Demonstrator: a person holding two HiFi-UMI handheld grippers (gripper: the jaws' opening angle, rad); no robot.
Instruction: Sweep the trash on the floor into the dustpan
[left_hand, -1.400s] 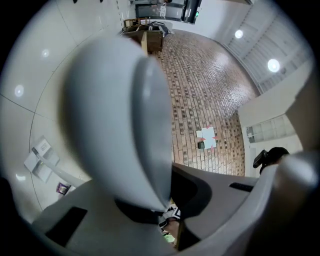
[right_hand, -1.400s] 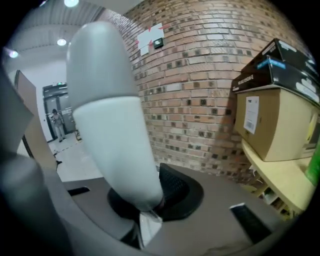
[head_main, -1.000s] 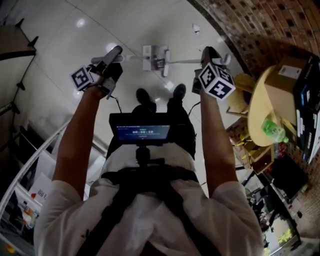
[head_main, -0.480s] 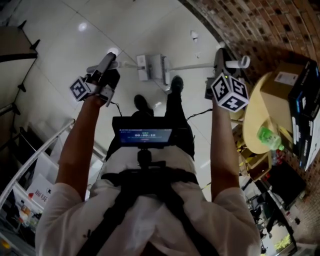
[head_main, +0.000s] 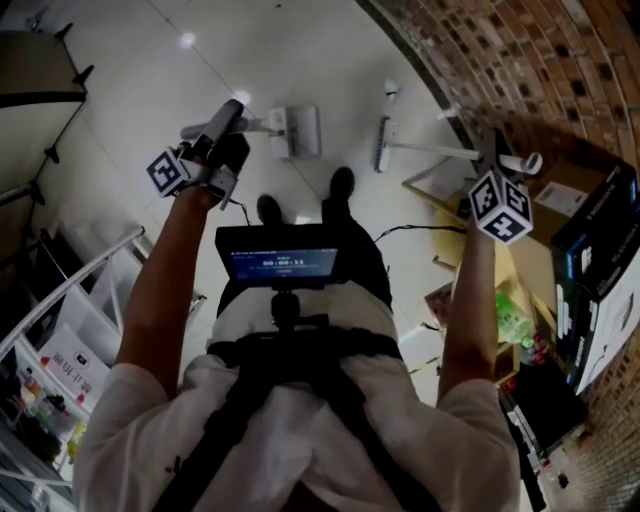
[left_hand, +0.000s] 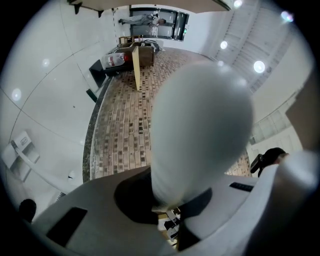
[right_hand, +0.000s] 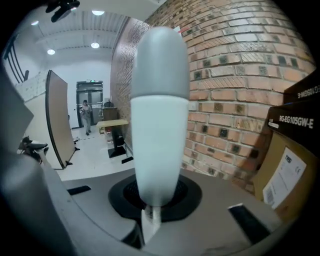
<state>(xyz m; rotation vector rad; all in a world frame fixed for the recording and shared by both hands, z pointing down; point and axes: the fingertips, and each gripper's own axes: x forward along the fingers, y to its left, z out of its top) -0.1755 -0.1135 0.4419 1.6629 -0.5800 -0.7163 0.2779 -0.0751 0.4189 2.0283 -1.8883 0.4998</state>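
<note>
Since each tool was clamped on a long handle, the person could work standing. The left tool (head_main: 228, 112) gripped the dustpan's (head_main: 296, 130) handle, with the dustpan far out by the floor (head_main: 130, 90). The right tool (head_main: 495, 150) gripped the broom's (head_main: 383, 146), its head just right of the dustpan. There were two tools, one dustpan, one broom, and one white scrap (head_main: 391, 88), likely trash, farther off by the brick wall (head_main: 520, 60).

Curved brick wall (head_main: 520, 60), a labelled cardboard box (head_main: 570, 180) near it, a green bottle (head_main: 510, 318) below
</note>
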